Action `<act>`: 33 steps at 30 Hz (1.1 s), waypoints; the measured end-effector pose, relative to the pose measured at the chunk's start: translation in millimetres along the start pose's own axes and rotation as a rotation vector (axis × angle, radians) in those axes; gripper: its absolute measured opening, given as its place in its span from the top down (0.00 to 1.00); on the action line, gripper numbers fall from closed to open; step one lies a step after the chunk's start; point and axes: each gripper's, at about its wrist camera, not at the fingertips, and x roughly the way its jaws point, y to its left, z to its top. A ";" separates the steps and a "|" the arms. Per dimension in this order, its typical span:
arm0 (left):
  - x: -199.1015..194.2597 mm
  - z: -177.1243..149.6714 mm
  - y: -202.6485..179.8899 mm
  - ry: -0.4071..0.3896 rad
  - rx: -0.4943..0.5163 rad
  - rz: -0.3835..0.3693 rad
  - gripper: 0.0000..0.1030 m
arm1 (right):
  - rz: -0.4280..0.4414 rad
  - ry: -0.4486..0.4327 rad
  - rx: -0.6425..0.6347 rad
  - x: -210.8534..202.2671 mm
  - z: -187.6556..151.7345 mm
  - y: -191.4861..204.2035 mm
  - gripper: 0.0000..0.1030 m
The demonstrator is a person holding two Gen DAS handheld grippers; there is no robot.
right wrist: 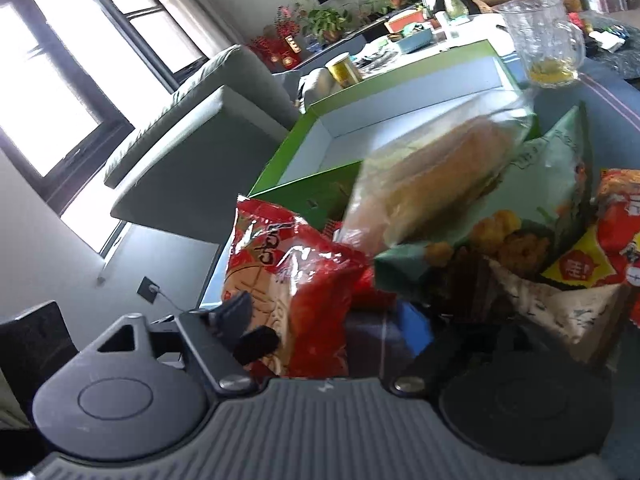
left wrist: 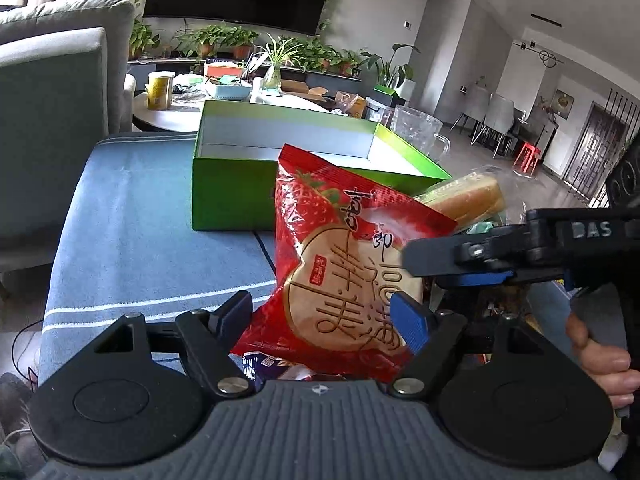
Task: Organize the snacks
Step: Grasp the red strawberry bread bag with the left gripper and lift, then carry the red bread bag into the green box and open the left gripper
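Blue striped desk (left wrist: 132, 216): carries all items listed. Green box (left wrist: 232, 196), open, white inside, empty: toward the desk's far edge, left of the snack heap. Left tool (left wrist: 324, 316): jaws set fairly wide, one on each side of the red snack bag (left wrist: 340, 264); whether the pads press it cannot be told. Red snack bag: upright and tilted, in front of the box's near wall. Right tool (left wrist: 416, 258), in a person's hand (left wrist: 600, 360): reaches in from the right, its tip against the red bag; grip cannot be told. Wrapped bread loaf (right wrist: 436, 176): atop the heap, leaning over the box's near right corner. Green snack bag (right wrist: 552, 184) beneath it. Glass mug (right wrist: 540, 36): far right corner.
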 end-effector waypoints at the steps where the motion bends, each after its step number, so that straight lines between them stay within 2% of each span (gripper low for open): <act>1: 0.7 0.3 0.3 0.000 -0.001 0.000 0.29 | -0.009 0.006 -0.007 3.2 0.0 1.8 0.01; 8: 5.2 0.3 -1.8 0.003 -0.008 0.002 0.27 | -0.049 0.049 -0.012 28.4 1.5 12.4 0.01; 10: 3.1 0.2 -4.2 -0.006 -0.029 0.002 0.28 | -0.030 0.079 -0.050 33.7 0.2 20.1 0.04; 13: -10.8 2.2 -15.8 -0.047 -0.012 0.007 0.30 | -0.031 0.053 -0.126 26.9 -1.6 33.4 0.07; 19: -40.0 18.1 -37.3 -0.128 0.048 0.027 0.30 | 0.039 -0.020 -0.104 -3.4 10.4 36.1 0.09; 23: -51.3 34.2 -50.4 -0.183 0.083 0.031 0.30 | 0.053 -0.100 -0.156 -23.7 22.7 47.2 0.10; 29: -54.3 67.0 -60.1 -0.234 0.099 0.036 0.30 | 0.062 -0.202 -0.256 -35.6 49.3 63.8 0.10; 33: -48.2 87.2 -62.6 -0.248 0.114 0.057 0.30 | 0.075 -0.230 -0.268 -33.6 67.7 61.2 0.10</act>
